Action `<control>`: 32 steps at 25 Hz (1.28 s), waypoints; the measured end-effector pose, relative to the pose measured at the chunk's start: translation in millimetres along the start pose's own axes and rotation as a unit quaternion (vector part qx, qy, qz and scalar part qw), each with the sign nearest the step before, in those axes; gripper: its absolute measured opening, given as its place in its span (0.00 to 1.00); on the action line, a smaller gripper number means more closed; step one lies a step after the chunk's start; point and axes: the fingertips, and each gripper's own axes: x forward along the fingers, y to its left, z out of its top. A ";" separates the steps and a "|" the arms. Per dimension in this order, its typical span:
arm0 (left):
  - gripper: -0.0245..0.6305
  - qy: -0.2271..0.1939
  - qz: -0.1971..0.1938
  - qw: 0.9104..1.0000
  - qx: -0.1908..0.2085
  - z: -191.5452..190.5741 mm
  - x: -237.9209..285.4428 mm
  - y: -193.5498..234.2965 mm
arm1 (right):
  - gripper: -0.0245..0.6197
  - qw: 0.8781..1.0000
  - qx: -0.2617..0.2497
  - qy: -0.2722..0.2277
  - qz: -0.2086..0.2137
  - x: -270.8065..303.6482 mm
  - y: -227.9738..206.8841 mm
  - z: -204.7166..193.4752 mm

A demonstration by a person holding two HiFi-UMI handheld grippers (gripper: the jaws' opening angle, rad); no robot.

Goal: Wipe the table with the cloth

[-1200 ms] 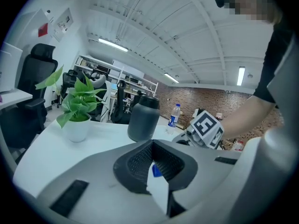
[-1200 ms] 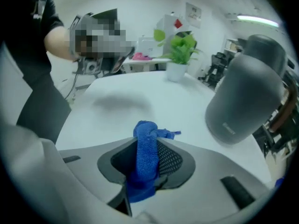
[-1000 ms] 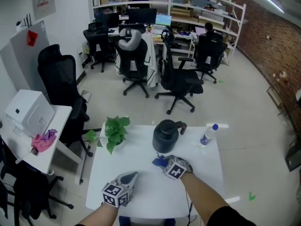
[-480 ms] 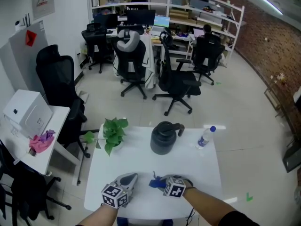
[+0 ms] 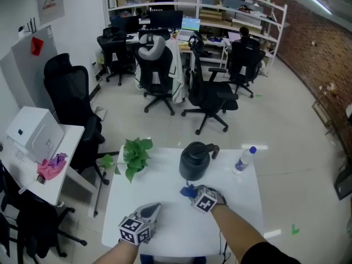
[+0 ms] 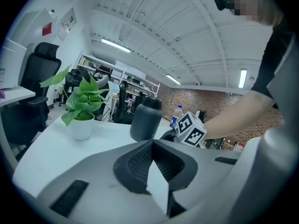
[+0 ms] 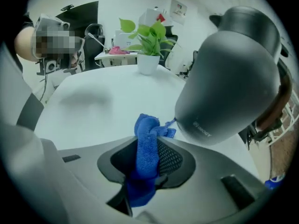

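One table [image 5: 165,227] holds one potted plant [image 5: 133,154], one dark jug [image 5: 193,161], one water bottle [image 5: 243,159] and one blue cloth [image 5: 187,191].

The dark jug [image 5: 193,161] is the main block. It stands just ahead of the right gripper [image 5: 193,193], and the blue cloth [image 7: 148,143] pinched in its fingers is all but against the jug's side, so nothing passes straight forward there. The potted plant [image 5: 133,155] takes the far left corner and the water bottle [image 5: 243,158] the far right edge. Between plant and jug a bare lane of the white surface [image 5: 165,180] runs front to back. The left gripper [image 5: 153,208] occupies the near left part. Right of the right arm the surface lies open.
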 end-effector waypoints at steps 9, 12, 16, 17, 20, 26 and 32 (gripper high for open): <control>0.04 -0.001 -0.011 1.000 -0.002 1.2 9.7 -4.4 | 0.19 0.991 -0.062 -0.015 0.115 -33.3 111.7 -21.5; 0.04 0.000 -0.011 1.000 -0.001 0.6 10.3 -2.3 | 0.19 0.993 -0.004 -0.067 0.097 -37.3 80.0 -3.6; 0.04 0.002 -0.006 1.000 -0.002 -0.5 9.5 -0.3 | 0.20 0.997 0.037 -0.072 0.014 -27.4 2.2 17.2; 0.04 0.004 -0.006 1.000 -0.003 -1.6 9.2 -0.8 | 0.20 0.998 0.029 -0.054 0.005 -20.3 -6.2 15.4; 0.04 0.007 -0.008 1.000 -0.003 -5.3 8.1 -3.5 | 0.20 1.000 0.017 -0.016 -0.001 -2.8 -3.9 4.2; 0.04 0.009 -0.014 1.000 -0.004 -6.4 9.4 -6.4 | 0.19 0.996 -0.047 -0.018 0.069 -20.4 83.5 -5.8; 0.04 0.006 -0.025 1.000 -0.004 -6.8 14.8 -16.2 | 0.19 0.993 0.002 -0.086 0.081 -47.9 110.0 -15.0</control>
